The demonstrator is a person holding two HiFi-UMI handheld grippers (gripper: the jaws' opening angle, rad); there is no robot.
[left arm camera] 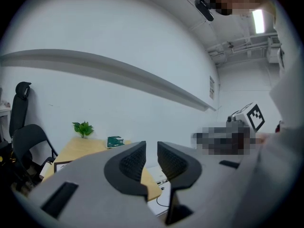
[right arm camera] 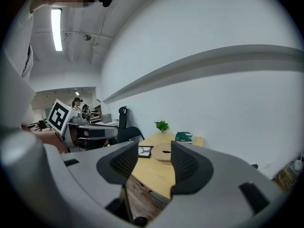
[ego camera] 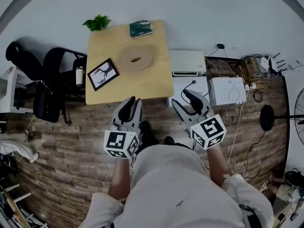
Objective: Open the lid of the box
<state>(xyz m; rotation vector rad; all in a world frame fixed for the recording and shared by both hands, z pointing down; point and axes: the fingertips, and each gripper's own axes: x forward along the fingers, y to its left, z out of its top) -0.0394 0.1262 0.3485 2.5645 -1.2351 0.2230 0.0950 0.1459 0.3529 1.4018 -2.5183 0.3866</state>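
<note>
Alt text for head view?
Seen from above, a person holds a left gripper and a right gripper, both empty with jaws apart, short of a wooden table. On it: a round wooden disc, framed picture, green packet and small plant.

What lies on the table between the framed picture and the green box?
A round wooden disc with a hole in it, as the head view shows.

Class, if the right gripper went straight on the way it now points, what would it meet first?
Probably the wooden table: its top shows between the right gripper's open jaws, the round box farther back on it. Depth is hard to judge.
</note>
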